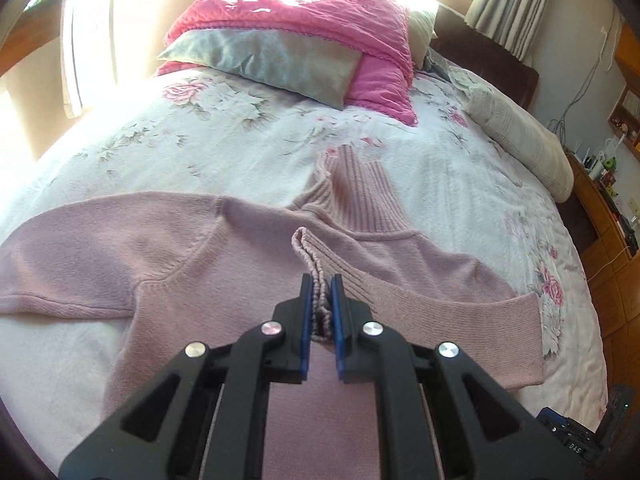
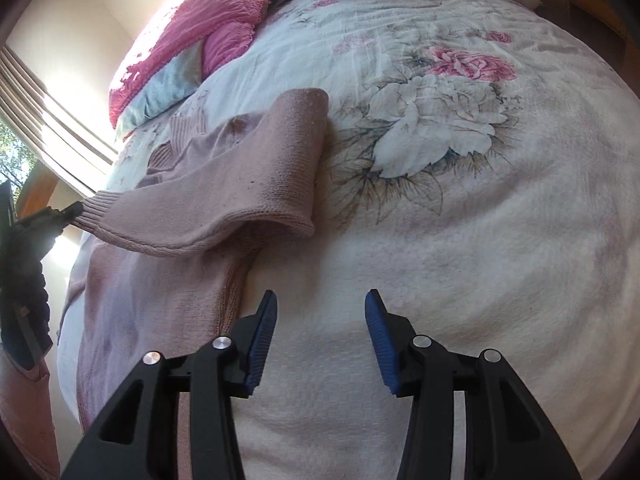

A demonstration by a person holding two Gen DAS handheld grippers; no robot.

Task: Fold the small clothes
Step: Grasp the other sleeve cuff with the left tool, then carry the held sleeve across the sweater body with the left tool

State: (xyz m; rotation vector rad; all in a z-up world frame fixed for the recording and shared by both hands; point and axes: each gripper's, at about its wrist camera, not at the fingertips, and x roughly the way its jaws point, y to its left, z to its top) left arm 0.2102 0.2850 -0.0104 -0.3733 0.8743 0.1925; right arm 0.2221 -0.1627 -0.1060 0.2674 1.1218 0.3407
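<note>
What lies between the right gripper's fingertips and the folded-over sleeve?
Right wrist view: only bare floral bedspread between the open right gripper and the sleeve.

The sweater's [image 1: 192, 248] hem runs under the left gripper [image 1: 322, 308] and off the 6 o'clock edge. At 3 o'clock, small shelf items [image 1: 604, 168] are too tiny to identify.
</note>
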